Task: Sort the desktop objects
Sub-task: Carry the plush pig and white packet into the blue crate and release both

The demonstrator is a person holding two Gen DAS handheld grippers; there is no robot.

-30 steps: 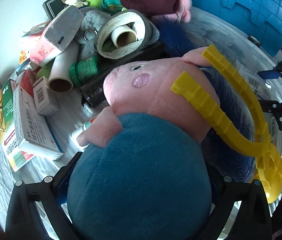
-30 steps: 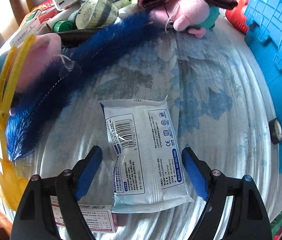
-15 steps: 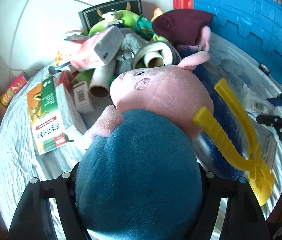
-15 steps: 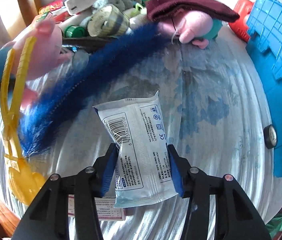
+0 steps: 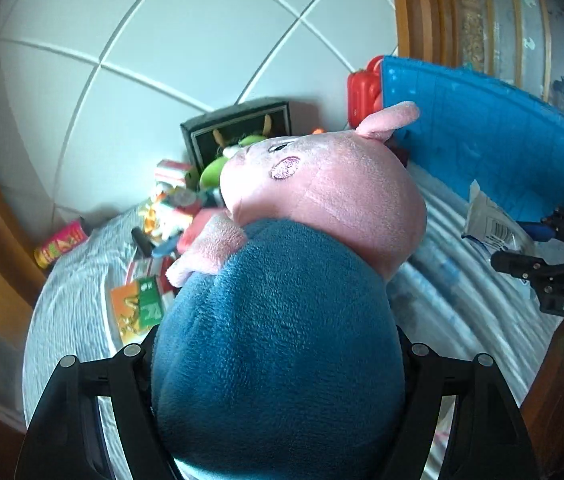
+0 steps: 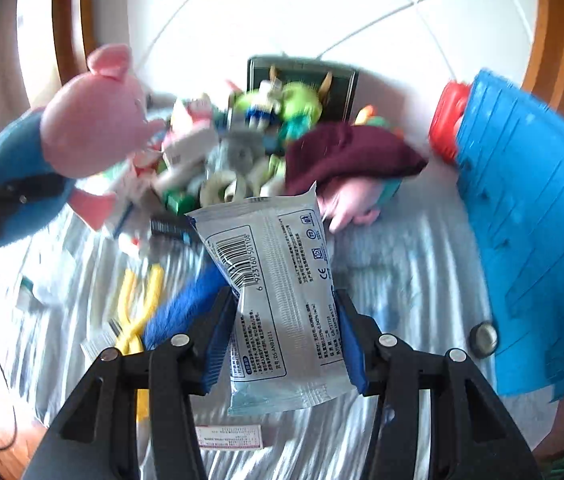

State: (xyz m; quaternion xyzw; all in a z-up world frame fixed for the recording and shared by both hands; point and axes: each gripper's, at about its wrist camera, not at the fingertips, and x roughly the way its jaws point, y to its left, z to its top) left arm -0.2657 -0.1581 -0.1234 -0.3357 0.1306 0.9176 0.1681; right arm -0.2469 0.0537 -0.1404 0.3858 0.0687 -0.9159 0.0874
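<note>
Between my left tongs (image 5: pixel 277 364), clamped at its teal fleece body, a plush pig (image 5: pixel 302 264) fills the near view; its pink head tilts up over the clutter. My right tongs (image 6: pixel 282 332) are closed on a flat, crinkly wipes packet (image 6: pixel 277 300), barcode facing me, held clear above the desk (image 6: pixel 410 264) and its rippled pale cloth. Only the right view shows what lies underneath: a fuzzy blue duster (image 6: pixel 185 300) and yellow plastic tongs (image 6: pixel 137 304). Farther off sits a maroon cloth (image 6: pixel 346 156) over a second pink toy, then the blue ribbed plastic panel (image 6: pixel 538 216). The left view alone shows a small tin (image 5: pixel 61 244) by the wall.
</note>
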